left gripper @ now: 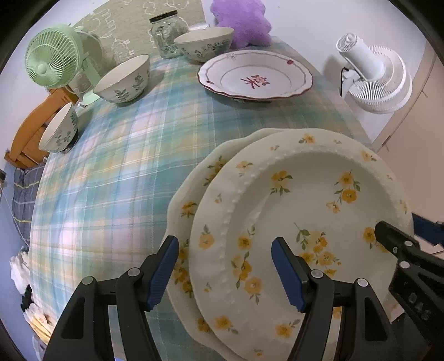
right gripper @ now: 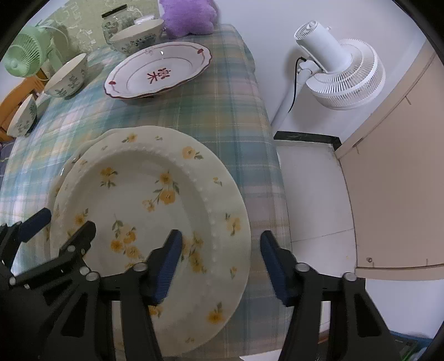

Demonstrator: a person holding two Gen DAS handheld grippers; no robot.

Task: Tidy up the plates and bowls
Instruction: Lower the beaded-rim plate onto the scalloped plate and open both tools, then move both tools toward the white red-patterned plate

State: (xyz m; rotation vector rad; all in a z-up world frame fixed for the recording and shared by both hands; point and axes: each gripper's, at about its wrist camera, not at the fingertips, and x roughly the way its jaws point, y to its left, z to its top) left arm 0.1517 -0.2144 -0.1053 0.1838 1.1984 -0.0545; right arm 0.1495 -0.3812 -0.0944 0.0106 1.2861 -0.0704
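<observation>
Two cream plates with yellow flowers are stacked at the near right of the plaid table: a bead-rimmed top plate (left gripper: 305, 200) (right gripper: 144, 194) on a scalloped lower plate (left gripper: 191, 194) (right gripper: 83, 147). My left gripper (left gripper: 226, 258) is open and straddles the stack's left rim, one pad outside the edge and one over the well. My right gripper (right gripper: 220, 250) is open astride the top plate's right rim, its outer pad just off the edge. A red-trimmed plate (left gripper: 255, 75) (right gripper: 158, 72) lies further back. Three leaf-patterned bowls (left gripper: 122, 80) (left gripper: 59, 129) (left gripper: 205, 44) stand along the far left and back.
A glass jar (left gripper: 166, 33), a purple plush (left gripper: 241, 19) and a green fan (left gripper: 52, 55) stand at the back of the table (left gripper: 111, 180). A white fan (right gripper: 341, 72) and a beige cabinet (right gripper: 394, 194) are off its right edge. A wooden chair (left gripper: 36, 130) is at the left.
</observation>
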